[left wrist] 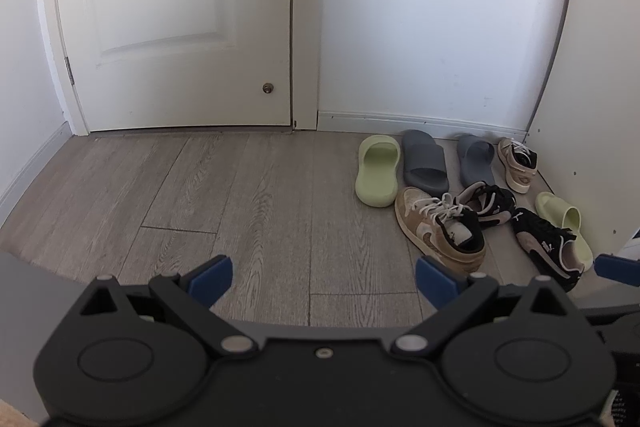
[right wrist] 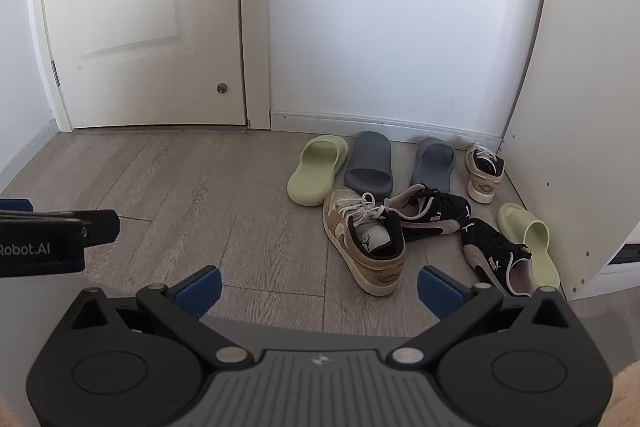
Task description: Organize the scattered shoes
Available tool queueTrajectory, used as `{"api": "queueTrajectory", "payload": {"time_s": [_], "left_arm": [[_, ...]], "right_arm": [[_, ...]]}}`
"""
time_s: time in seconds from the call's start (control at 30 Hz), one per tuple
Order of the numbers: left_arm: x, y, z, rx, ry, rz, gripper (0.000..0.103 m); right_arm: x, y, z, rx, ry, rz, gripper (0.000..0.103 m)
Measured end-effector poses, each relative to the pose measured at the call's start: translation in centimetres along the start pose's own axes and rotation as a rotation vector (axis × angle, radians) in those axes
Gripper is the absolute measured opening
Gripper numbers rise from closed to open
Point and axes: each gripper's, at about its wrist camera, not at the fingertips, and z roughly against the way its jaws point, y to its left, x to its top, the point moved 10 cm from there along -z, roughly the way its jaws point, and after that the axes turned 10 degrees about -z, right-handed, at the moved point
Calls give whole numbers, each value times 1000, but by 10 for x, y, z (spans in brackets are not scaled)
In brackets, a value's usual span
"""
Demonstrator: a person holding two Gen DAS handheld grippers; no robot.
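Note:
Shoes lie scattered on the wood floor by the right wall corner. A tan sneaker (left wrist: 440,227) (right wrist: 366,241) lies nearest, beside two black sneakers (left wrist: 490,205) (right wrist: 496,255). Behind them sit a green slide (left wrist: 378,169) (right wrist: 318,169), two grey slides (left wrist: 424,161) (right wrist: 368,165), a second tan sneaker (left wrist: 518,163) (right wrist: 484,171) and another green slide (left wrist: 566,227) (right wrist: 530,243). My left gripper (left wrist: 323,281) is open over bare floor, left of the pile. My right gripper (right wrist: 320,291) is open too, just short of the near tan sneaker. Neither holds anything.
A white door (left wrist: 180,19) stands shut at the back left. A white wall with baseboard (left wrist: 420,121) runs behind the shoes. A white cabinet panel (right wrist: 580,147) borders the pile on the right. Wood floor (left wrist: 200,195) stretches bare to the left.

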Motion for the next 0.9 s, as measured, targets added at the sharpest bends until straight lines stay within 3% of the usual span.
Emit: {"api": "queueTrajectory", "payload": {"time_s": [0.57, 0.73, 0.9], "left_arm": [[7, 1, -9, 2, -15, 18, 99], [34, -10, -20, -24, -43, 15, 96], [67, -28, -9, -98, -127, 78, 96]], "right_arm": [[7, -3, -17, -2, -13, 7, 103], [28, -9, -22, 17, -38, -51, 103], [59, -20, -14, 22, -108, -111, 103]]}}
